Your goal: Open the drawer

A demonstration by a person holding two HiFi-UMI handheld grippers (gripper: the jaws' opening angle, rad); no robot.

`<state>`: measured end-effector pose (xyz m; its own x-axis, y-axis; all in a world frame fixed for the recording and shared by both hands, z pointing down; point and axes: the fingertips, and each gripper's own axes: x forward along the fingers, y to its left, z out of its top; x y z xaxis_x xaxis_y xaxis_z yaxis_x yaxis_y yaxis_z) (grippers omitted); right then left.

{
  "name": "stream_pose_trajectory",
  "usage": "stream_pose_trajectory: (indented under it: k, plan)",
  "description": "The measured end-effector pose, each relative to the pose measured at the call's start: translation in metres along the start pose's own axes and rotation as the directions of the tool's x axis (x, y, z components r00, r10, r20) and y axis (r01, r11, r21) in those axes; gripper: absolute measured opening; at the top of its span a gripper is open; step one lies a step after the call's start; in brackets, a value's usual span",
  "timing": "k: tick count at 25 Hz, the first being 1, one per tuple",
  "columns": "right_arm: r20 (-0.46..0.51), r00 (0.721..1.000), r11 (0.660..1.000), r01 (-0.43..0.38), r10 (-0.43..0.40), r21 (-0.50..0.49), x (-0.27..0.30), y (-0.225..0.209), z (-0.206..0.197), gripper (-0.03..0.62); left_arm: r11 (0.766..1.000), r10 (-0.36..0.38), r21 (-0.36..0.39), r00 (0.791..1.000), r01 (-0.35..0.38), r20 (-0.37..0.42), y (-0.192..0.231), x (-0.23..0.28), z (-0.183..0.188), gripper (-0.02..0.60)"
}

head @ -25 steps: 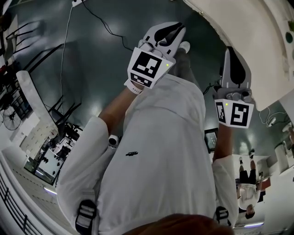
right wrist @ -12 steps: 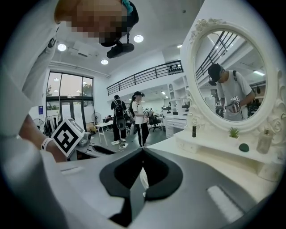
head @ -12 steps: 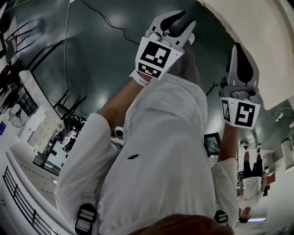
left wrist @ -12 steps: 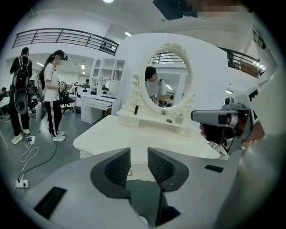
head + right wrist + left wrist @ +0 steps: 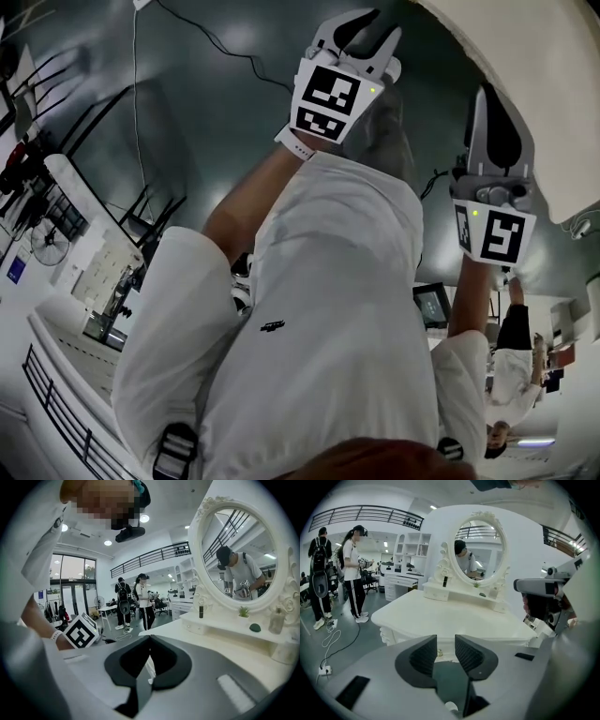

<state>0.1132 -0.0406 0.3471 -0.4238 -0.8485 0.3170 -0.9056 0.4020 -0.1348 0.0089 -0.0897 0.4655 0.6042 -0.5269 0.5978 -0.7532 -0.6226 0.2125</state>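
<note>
A white dressing table (image 5: 440,616) with an oval mirror (image 5: 479,550) stands in front of me. Under its front edge, a small brass drawer knob (image 5: 439,653) shows through the gap of my left gripper (image 5: 446,641). That gripper's jaws are opening, nothing is between them, and it hangs short of the table front. In the head view the left gripper (image 5: 367,23) is over the dark floor. My right gripper (image 5: 149,637) is shut and empty, beside the table's edge (image 5: 525,56). The right gripper (image 5: 487,98) is level with the left one.
Two people (image 5: 354,573) stand on the floor to the left, near a cable and power strip (image 5: 323,670). Small bottles and a plant (image 5: 243,611) sit on the mirror shelf. More white furniture (image 5: 401,576) stands behind.
The left gripper's jaws have gone from shut to parted. It has moved toward the top of the head view. The right gripper has shifted only slightly.
</note>
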Motion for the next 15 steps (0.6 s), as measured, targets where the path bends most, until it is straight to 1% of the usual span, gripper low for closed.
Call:
stream_pose_trajectory:
  k: [5,15]
  plan:
    - [-0.009,1.0,1.0,0.01,-0.01,0.005,0.002,-0.003,-0.008,0.011,1.0,0.014,-0.015,1.0,-0.014,-0.022,0.007,0.016,-0.014,0.107]
    - [-0.009,0.999,0.999,0.037,-0.037,0.008,0.004,-0.015,-0.022,0.011,1.0,0.018,0.0,0.998,-0.018,-0.062,0.01,0.056,-0.041,0.121]
